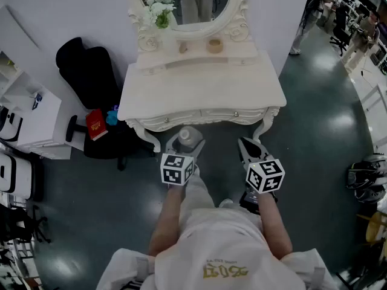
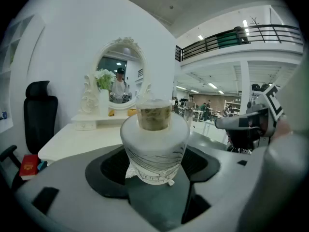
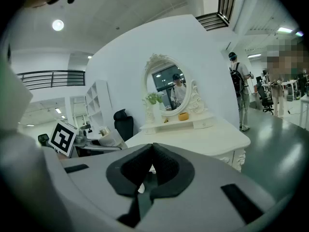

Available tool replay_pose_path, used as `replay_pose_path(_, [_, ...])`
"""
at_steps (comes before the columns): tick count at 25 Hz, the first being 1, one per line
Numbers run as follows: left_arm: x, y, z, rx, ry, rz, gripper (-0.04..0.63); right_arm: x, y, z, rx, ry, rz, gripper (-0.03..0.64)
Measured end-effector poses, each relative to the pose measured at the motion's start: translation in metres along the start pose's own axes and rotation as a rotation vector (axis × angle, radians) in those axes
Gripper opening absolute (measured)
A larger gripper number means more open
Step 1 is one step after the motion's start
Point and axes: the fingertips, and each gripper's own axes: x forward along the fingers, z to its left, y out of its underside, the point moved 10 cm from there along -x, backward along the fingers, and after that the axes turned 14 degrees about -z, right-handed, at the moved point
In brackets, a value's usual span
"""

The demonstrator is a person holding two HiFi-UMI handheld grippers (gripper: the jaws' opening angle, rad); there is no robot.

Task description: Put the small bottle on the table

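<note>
Floor [image 1: 320, 132], dark and glossy, fills the head view around a white dressing table [image 1: 199, 92] that stands at 12 o'clock from the person. An oval mirror [image 1: 187, 2] rises from the table's far edge, with white flowers [image 1: 160, 8] at the mirror's 9 o'clock and a small tan round pot [image 1: 214, 45] on the shelf under it. A black office chair [image 1: 87, 71] stands at 10 o'clock from the person, against the wall just beside the table's left end, and a red book [image 1: 95, 124] lies at that chair's 6 o'clock. The person's white shirt [image 1: 211, 246] takes up the bottom of the head view. Both grippers are held out short of the table's near edge. The left gripper [image 1: 184, 145], at 11 o'clock from the person, has its jaws spread wide and clamped on the small bottle [image 2: 154, 146]. The bottle stands upright between the dark pads, frosted white with thin dark lines on its round body and a clear neck above. It is in the air, not on the table. The right gripper [image 1: 245, 144], at 1 o'clock, has its jaws pressed together with nothing between them.
</note>
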Motion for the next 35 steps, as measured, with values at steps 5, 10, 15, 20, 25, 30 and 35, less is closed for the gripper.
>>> replay_pose_path(5, [0.004,0.000,-0.004,0.009,0.000,0.014,0.341,-0.002,0.001,-0.008,0.008,0.001,-0.003,0.012])
replay_pose_path(10, [0.004,-0.003,-0.006,0.006,-0.016,0.016,0.341,-0.004,0.000,-0.011,0.042,-0.026,-0.018,0.012])
replay_pose_path(15, [0.010,-0.003,0.000,-0.009,-0.029,0.026,0.341,-0.004,0.002,-0.019,0.058,-0.017,-0.016,0.013])
replay_pose_path(20, [0.043,-0.006,0.016,-0.013,-0.010,0.035,0.341,0.019,0.004,-0.040,0.087,0.014,-0.015,0.013])
replay_pose_path(25, [0.098,-0.010,0.042,-0.025,0.020,0.025,0.341,0.057,0.009,-0.067,0.111,0.035,0.011,0.013])
replay_pose_path(30, [0.166,-0.025,0.075,-0.035,0.040,0.028,0.341,0.120,0.009,-0.099,0.122,0.032,0.050,0.012])
replay_pose_path(35, [0.220,-0.034,0.117,-0.018,0.056,0.053,0.341,0.200,0.002,-0.124,0.126,0.014,0.072,0.012])
